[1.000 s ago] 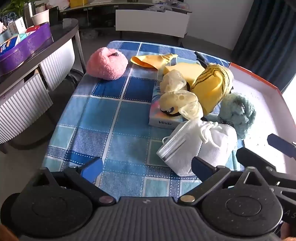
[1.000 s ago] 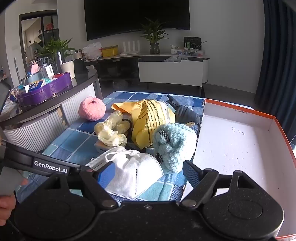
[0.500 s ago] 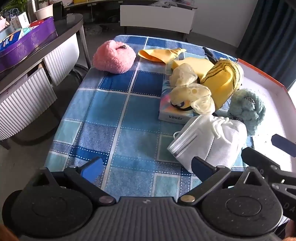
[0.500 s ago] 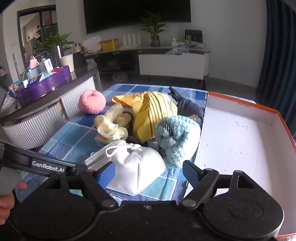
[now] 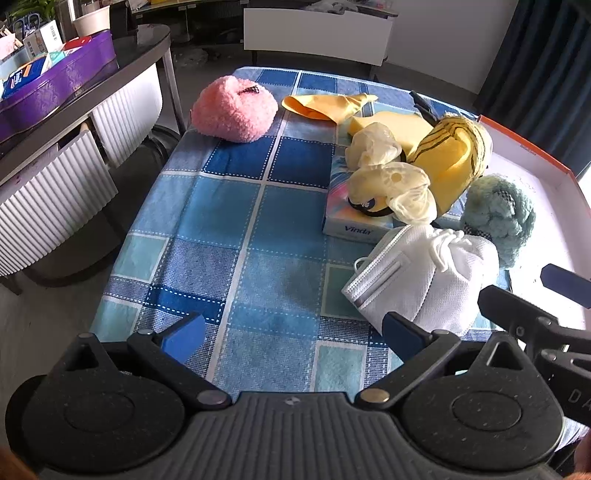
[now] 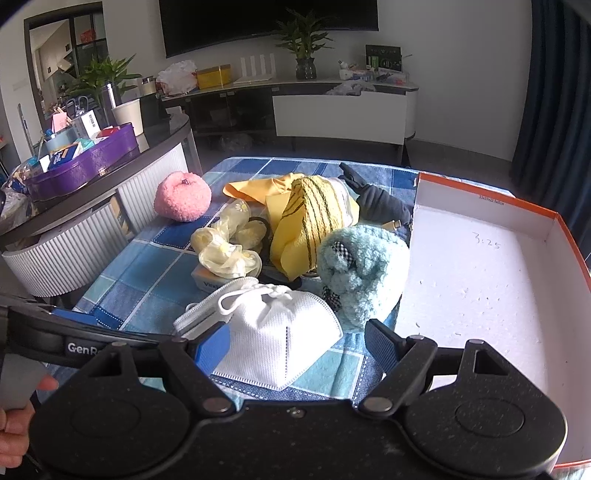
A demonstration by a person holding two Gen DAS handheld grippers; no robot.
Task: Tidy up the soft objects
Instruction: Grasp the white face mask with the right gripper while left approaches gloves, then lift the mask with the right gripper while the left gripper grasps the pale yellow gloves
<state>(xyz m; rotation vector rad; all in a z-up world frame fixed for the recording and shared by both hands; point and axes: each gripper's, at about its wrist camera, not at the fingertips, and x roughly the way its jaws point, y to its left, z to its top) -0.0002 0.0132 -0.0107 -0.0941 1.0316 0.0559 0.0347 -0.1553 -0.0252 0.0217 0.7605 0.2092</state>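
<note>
Checked surface (image 5: 236, 229) carries soft items — white mask (image 6: 280, 336) lies between the spread right tongs (image 6: 299, 341); left tongs (image 5: 291, 332) also spread, empty.

A home living room: a wall-mounted TV (image 6: 271, 26) above a low media console (image 6: 295, 99) with potted plants (image 6: 304, 48), dark curtains (image 6: 557, 85), and a checked tablecloth (image 5: 236, 229) on what seems a coffee table.

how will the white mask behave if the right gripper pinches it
The mask looks like thin folded fabric, so it will likely crumple and hang limp. Probably very light. Its loose ear loops may dangle and snag the blue plush beside it.
</note>
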